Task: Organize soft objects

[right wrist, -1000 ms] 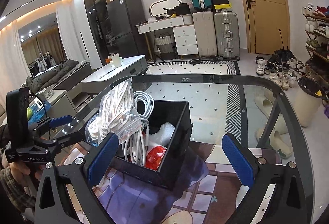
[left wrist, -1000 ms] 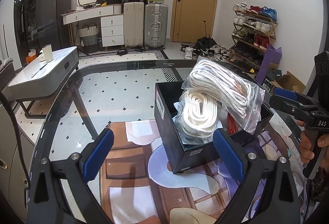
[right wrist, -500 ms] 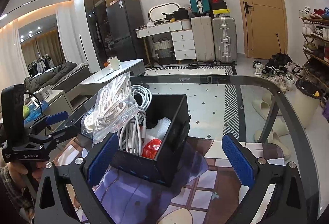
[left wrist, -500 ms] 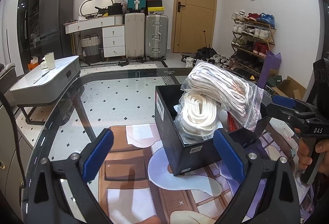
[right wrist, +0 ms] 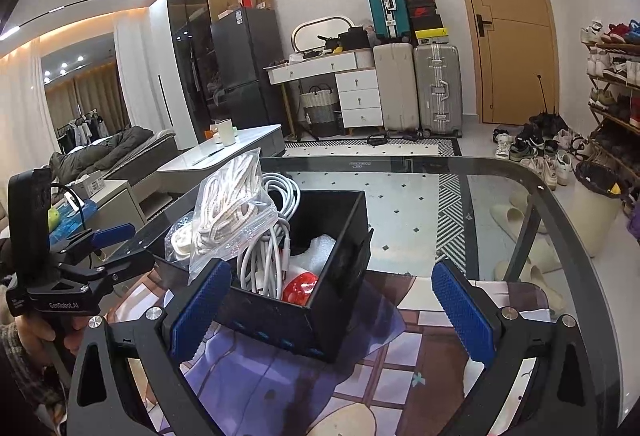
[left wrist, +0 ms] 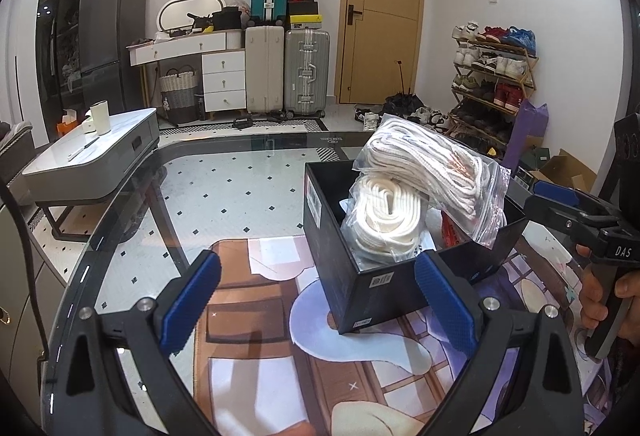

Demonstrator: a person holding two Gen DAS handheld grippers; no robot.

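A black open box (left wrist: 372,280) (right wrist: 340,300) stands on a printed mat on the glass table. Inside it lean a clear bag of white rope (left wrist: 432,168) (right wrist: 230,208), a bagged coil of flat white cord (left wrist: 384,224), a white cable bundle (right wrist: 264,256), white foam and something red (right wrist: 300,288). My left gripper (left wrist: 316,304) is open, held back from the box's near corner with nothing between its fingers. My right gripper (right wrist: 328,312) is open too, in front of the box's near wall; it appears at the right edge of the left wrist view (left wrist: 560,204), held by a hand.
The printed mat (left wrist: 256,316) covers the near part of the glass table (right wrist: 500,204). Beyond the table's rim are a low grey cabinet (left wrist: 92,160), suitcases (left wrist: 288,68), a shoe rack (left wrist: 492,76) and slippers (right wrist: 516,220) on the floor.
Both grippers have drawn back and risen slightly, so the box sits a little lower in each view. Both stay open; the box's contents have not moved.
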